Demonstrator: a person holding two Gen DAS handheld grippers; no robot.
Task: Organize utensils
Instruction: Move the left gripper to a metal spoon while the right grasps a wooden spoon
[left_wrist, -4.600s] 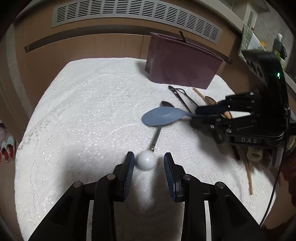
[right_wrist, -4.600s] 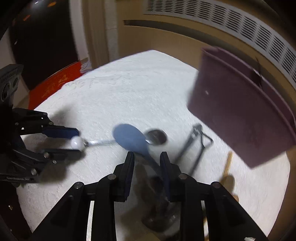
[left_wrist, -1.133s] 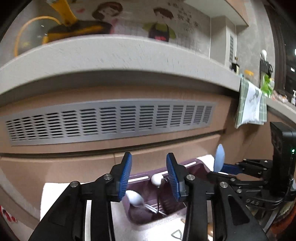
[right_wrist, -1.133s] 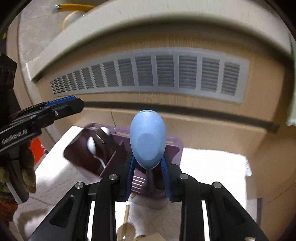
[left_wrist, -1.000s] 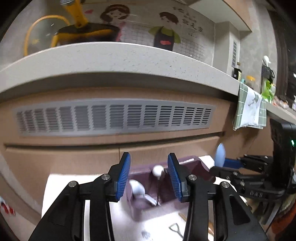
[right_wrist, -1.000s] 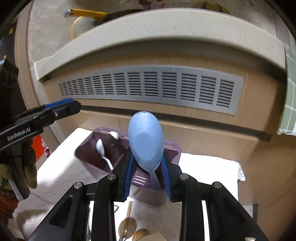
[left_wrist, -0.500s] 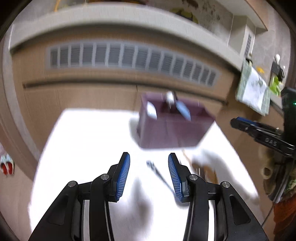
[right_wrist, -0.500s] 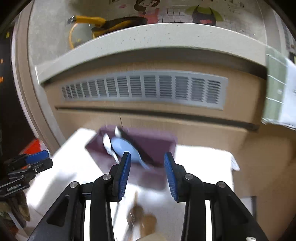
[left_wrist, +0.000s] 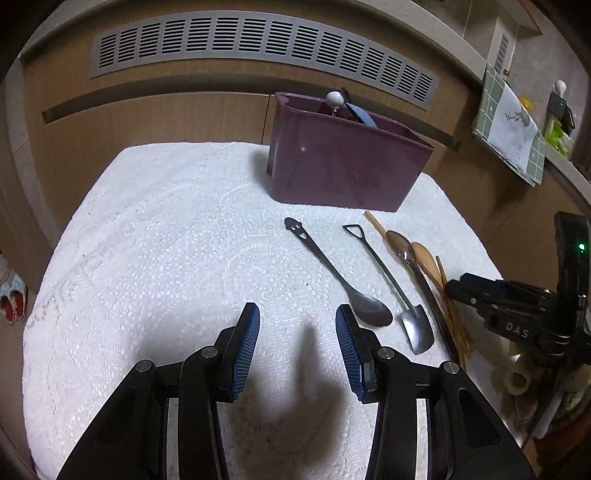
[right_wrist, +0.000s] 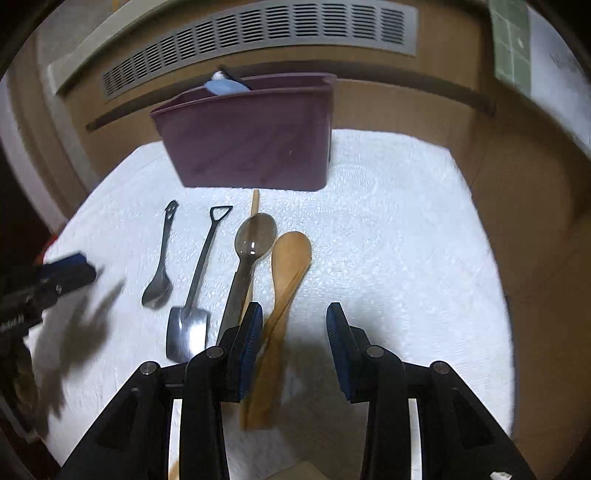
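A dark purple utensil holder (left_wrist: 343, 162) (right_wrist: 251, 136) stands at the back of the white cloth. A white-knobbed spoon (left_wrist: 334, 99) and a blue spoon (left_wrist: 364, 116) (right_wrist: 221, 86) stick out of it. On the cloth lie a metal spoon (left_wrist: 334, 273) (right_wrist: 159, 258), a shovel-shaped spoon (left_wrist: 391, 280) (right_wrist: 195, 280), a dark translucent spoon (right_wrist: 247, 254) and a wooden spatula (right_wrist: 284, 295). My left gripper (left_wrist: 297, 332) is open and empty, just left of the metal spoon's bowl. My right gripper (right_wrist: 293, 332) is open and empty over the spatula's handle.
The white textured cloth (left_wrist: 166, 240) covers the table in front of a wooden cabinet with a grey vent grille (left_wrist: 258, 40). A green checked towel (left_wrist: 509, 125) hangs at the right. The table edge drops off on the right (right_wrist: 498, 295).
Both grippers let go of their spoons into the purple holder, opened, and drew back low over the cloth near the remaining utensils.
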